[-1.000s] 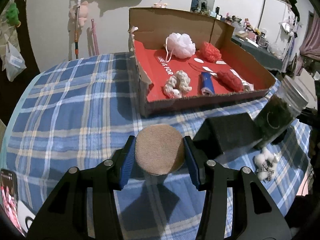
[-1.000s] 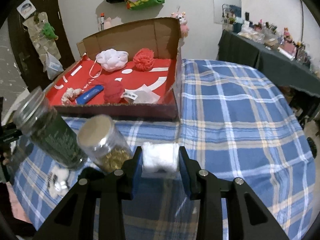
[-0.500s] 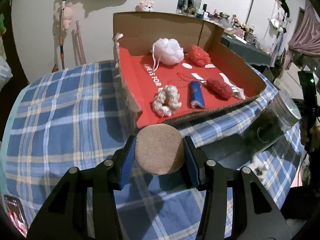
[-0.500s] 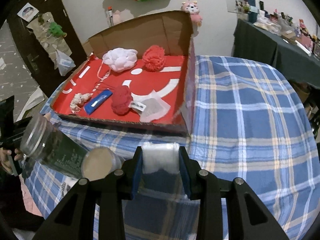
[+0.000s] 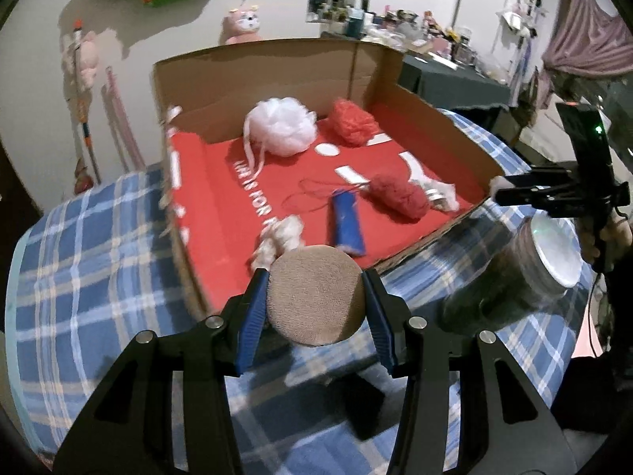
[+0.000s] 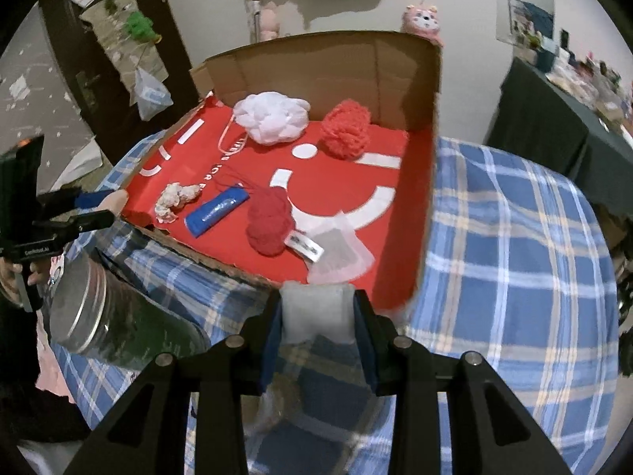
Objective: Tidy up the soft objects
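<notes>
A: Starting at the left, what does the left gripper (image 5: 315,301) have?

B: Its jaws are clamped on a round tan pad (image 5: 314,295), pressed in from both sides. The pad hangs just before the near wall of the cardboard box (image 5: 253,63), above the blue plaid cloth (image 5: 79,257).

A: And inside the box, from left to right?

B: On the red lining, a cream knotted scrunchie (image 5: 283,239) lies nearest the pad, then a blue roll (image 5: 347,223), then a dark red yarn ball (image 5: 399,196) with a mesh pouch (image 6: 340,255) beside it. Towards the back wall sit a white bath pouf (image 5: 281,124) and, to its right, an orange-red pouf (image 5: 352,120), just apart.

A: What is further right?

B: A dark jar with a metal lid (image 5: 514,273) lies tilted on the cloth outside the box, near its corner.

A: And the right gripper (image 6: 318,318)?

B: Its jaws are closed on a white padded square (image 6: 316,312), held just short of the box's near edge, by the right-hand corner.
</notes>
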Demonstrator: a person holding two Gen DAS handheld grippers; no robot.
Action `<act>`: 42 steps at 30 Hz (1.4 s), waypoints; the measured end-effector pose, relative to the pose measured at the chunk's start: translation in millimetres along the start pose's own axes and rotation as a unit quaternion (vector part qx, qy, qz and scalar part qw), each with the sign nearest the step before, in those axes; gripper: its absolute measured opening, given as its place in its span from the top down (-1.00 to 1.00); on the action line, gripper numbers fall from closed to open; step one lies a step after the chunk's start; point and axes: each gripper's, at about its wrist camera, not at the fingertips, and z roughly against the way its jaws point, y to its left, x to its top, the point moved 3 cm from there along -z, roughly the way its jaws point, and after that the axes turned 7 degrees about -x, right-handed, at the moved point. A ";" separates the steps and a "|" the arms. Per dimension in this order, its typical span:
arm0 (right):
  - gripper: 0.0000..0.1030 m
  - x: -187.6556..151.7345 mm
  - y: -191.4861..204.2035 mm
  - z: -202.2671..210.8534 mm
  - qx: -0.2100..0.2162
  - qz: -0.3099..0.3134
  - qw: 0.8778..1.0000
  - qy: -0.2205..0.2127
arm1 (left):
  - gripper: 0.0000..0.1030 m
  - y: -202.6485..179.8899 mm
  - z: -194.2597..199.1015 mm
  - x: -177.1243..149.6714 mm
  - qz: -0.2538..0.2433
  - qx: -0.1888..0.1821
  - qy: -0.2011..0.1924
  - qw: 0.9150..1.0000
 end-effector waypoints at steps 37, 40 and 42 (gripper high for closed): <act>0.26 103.7 -11.2 -137.9 -0.142 0.053 0.982 0.114 | 0.10 51.0 -147.1 83.5 -0.003 0.123 0.148 0.981; 0.25 105.7 -11.9 -136.9 -0.141 0.050 0.982 0.117 | 0.08 51.7 -149.2 85.3 -0.006 0.126 0.147 0.981; 0.23 105.3 -12.2 -136.6 -0.141 0.052 0.982 0.117 | 0.07 54.1 -149.7 85.3 0.004 0.123 0.146 0.982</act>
